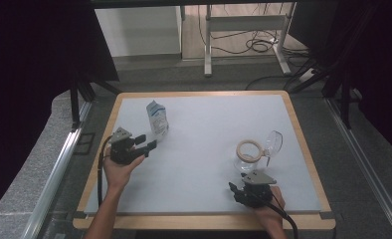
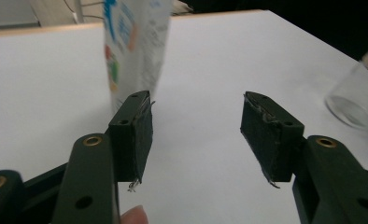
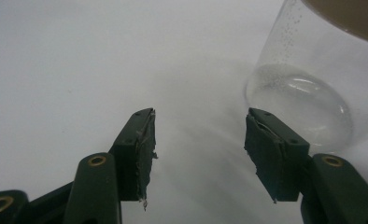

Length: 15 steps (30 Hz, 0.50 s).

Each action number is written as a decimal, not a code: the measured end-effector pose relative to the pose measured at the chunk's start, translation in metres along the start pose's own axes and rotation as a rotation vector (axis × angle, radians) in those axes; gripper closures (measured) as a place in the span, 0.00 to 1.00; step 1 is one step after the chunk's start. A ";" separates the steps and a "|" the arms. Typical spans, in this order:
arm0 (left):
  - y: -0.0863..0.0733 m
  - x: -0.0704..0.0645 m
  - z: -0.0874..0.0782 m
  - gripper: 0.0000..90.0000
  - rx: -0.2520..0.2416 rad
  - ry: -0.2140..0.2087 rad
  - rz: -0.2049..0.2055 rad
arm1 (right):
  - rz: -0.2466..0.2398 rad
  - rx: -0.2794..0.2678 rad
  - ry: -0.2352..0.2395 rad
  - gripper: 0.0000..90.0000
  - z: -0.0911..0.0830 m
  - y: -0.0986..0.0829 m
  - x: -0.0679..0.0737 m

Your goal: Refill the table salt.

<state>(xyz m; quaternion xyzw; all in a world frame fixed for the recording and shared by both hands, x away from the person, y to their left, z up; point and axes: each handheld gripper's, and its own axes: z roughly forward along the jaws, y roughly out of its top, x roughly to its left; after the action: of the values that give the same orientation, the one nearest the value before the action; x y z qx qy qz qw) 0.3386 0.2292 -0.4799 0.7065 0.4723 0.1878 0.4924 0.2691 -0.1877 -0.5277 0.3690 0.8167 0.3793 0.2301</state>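
Observation:
A small white-and-blue carton [image 1: 157, 118] stands upright at the back left of the white table top [image 1: 204, 124]. My left gripper [image 1: 147, 142] is open just in front of it. In the left gripper view the carton [image 2: 135, 46] rises behind the left jaw, with nothing between the jaws of this gripper [image 2: 196, 130]. A clear glass jar [image 1: 247, 156] with a pale wooden ring on its mouth stands at the front right. My right gripper [image 1: 237, 192] is open and empty near the front edge, just short of the jar [image 3: 308, 84].
A clear glass cup-shaped piece [image 1: 273, 143] leans beside the jar on its right. The table has a raised wooden rim [image 1: 303, 144]. Beyond the table are a desk frame and cables [image 1: 248, 45] on the floor.

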 end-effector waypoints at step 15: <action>0.033 0.030 0.044 0.59 0.007 0.024 -0.023 | -0.006 0.007 0.002 0.48 0.002 -0.001 0.001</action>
<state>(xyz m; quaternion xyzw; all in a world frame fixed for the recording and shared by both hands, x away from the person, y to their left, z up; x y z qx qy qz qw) 0.4012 0.2296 -0.4770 0.7006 0.4868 0.1890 0.4862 0.2693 -0.1868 -0.5300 0.3669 0.8196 0.3759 0.2289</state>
